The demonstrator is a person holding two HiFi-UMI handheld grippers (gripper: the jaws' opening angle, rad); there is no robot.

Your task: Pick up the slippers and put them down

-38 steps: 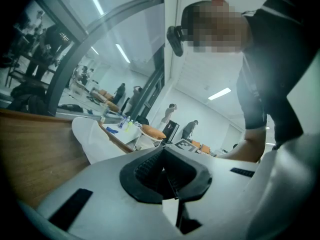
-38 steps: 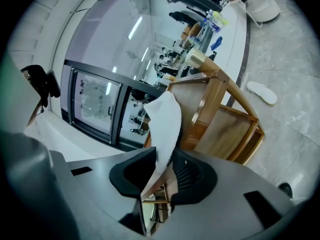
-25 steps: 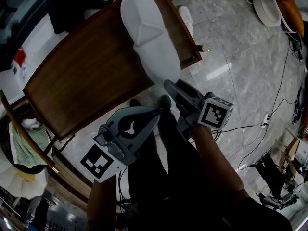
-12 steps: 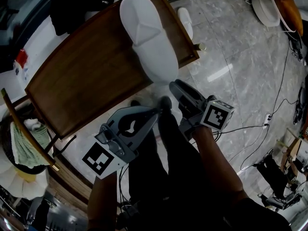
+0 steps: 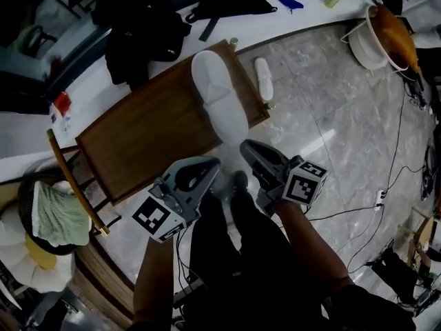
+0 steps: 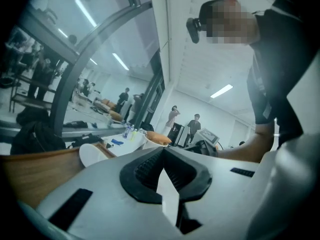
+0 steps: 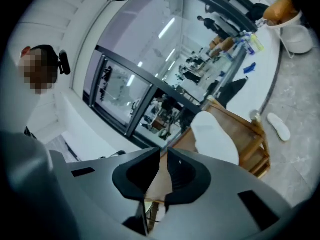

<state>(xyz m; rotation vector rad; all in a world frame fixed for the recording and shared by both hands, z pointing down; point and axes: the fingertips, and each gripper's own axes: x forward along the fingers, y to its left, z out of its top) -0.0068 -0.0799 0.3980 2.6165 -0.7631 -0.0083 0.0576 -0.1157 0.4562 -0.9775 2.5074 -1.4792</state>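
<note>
Nearest, both grippers hang side by side in front of the person's dark trousers, just short of the table's front edge. Left gripper (image 5: 209, 164): jaw tips meet, nothing in them. Right gripper (image 5: 246, 147): jaws have just been closing, now a thin slit, nothing in it. Next comes the wooden table (image 5: 145, 136). A white slipper (image 5: 219, 105) lies lengthwise along its right side, near end at the front edge, clear of both grippers. A second slipper (image 5: 262, 80) lies on the marble floor (image 5: 324, 109) beside the table's far right corner. Floor is open to the right, out to a white tub (image 5: 362, 47). A chair (image 5: 74, 185) with a green towel (image 5: 60, 216) crowds the left. Only the left gripper view shows distant standing people (image 6: 195, 126). Only the right gripper view shows the glass partition (image 7: 150, 99) behind the table.
</note>
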